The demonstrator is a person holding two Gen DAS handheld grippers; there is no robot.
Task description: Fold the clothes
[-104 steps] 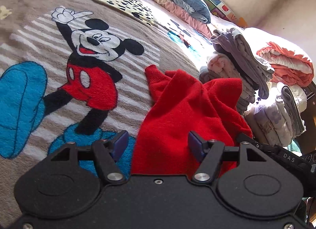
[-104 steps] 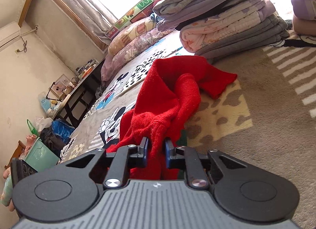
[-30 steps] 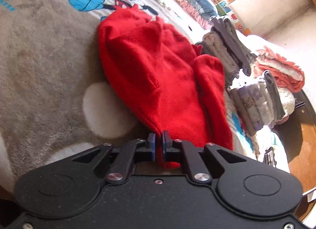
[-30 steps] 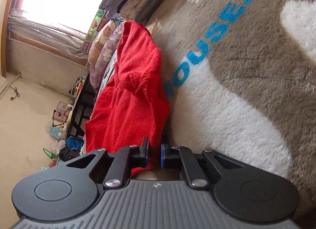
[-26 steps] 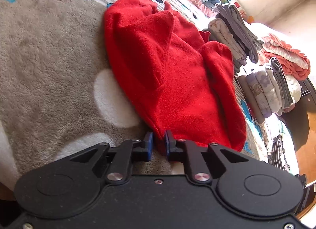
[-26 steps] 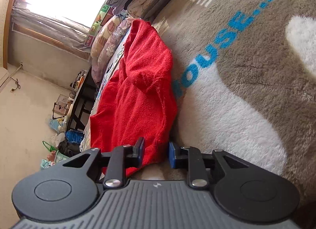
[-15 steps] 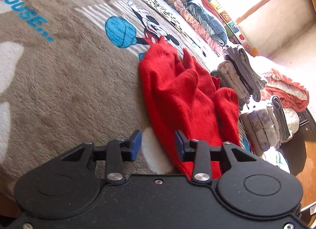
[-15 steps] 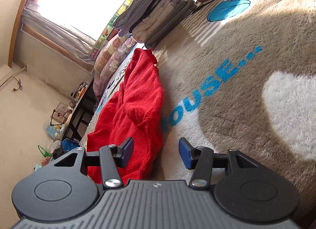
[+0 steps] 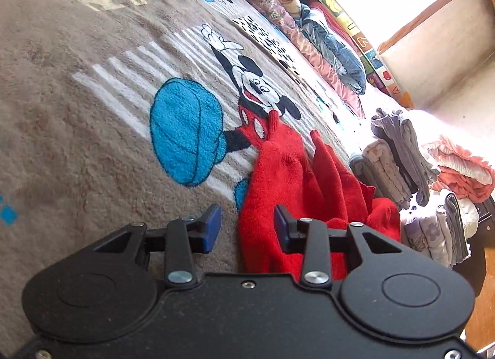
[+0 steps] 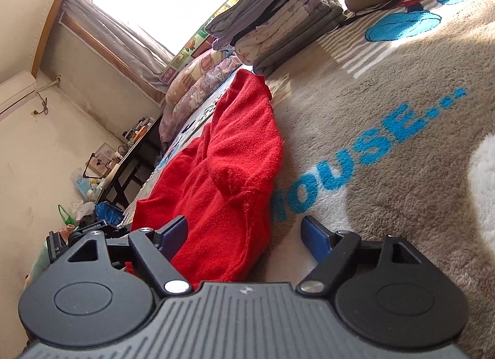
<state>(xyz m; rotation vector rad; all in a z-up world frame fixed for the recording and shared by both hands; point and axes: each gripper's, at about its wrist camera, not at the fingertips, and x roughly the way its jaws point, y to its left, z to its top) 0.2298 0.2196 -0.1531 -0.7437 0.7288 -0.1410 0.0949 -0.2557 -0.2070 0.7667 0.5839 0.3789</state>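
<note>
A: Garment position? Red sweater (image 9: 287,185) lies rumpled on the grey cartoon blanket (image 9: 77,130), lower centre of frame, folded stacks (image 10: 278,19) at upper right.

B: Left tool (image 9: 247,229) and right tool (image 10: 244,232) both gape wide, holding nothing.

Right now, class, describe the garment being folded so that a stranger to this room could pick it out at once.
Start at the brown cartoon-mouse blanket covering the bed. The red sweater lies rumpled on it, between the printed mouse and the folded stacks. It alone is bright red and unfolded; its neighbours are pale, neat piles.
</note>
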